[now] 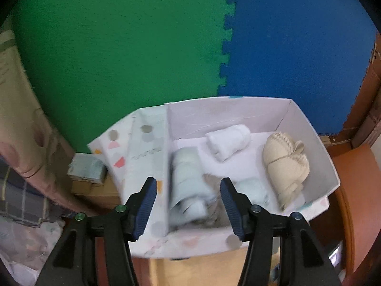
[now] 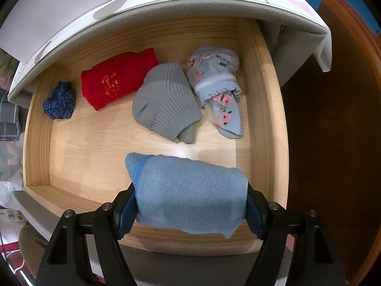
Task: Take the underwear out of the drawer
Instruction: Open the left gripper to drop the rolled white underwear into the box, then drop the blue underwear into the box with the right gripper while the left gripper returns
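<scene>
In the right wrist view my right gripper is shut on a rolled light blue underwear, held above the front of the open wooden drawer. In the drawer lie a red piece, a grey ribbed piece, a floral pale blue piece and a dark blue bundle. In the left wrist view my left gripper is open and empty above the near end of a white box that holds a pale blue roll, a white roll and a beige roll.
The white box's patterned lid leans at its left. Green and blue foam mats cover the floor behind. The box's underside overhangs the drawer's back. Dark wooden furniture stands at the right.
</scene>
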Tool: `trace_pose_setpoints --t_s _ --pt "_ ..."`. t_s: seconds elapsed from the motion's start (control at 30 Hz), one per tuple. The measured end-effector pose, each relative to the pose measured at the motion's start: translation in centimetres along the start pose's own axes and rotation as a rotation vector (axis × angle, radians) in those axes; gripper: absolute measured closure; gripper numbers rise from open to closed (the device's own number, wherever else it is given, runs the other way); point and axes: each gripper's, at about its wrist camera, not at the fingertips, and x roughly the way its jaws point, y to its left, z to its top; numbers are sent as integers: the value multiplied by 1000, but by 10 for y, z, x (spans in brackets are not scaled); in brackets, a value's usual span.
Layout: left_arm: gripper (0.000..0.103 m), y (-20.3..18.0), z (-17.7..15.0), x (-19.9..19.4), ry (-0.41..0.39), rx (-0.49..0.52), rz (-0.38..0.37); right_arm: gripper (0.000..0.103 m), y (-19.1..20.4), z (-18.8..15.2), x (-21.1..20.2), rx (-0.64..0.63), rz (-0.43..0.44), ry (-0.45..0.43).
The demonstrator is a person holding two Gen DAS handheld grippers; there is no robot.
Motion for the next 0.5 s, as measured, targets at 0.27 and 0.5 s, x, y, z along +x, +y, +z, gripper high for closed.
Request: trace_pose_setpoints --t_s 0.27,0.5 --pt "46 28 -76 -33 -31 -3 94 30 -1 -1 0 0 -3 -11" --pt "46 24 -156 -11 43 -22 147 30 3 -3 -4 -12 -11 -26"
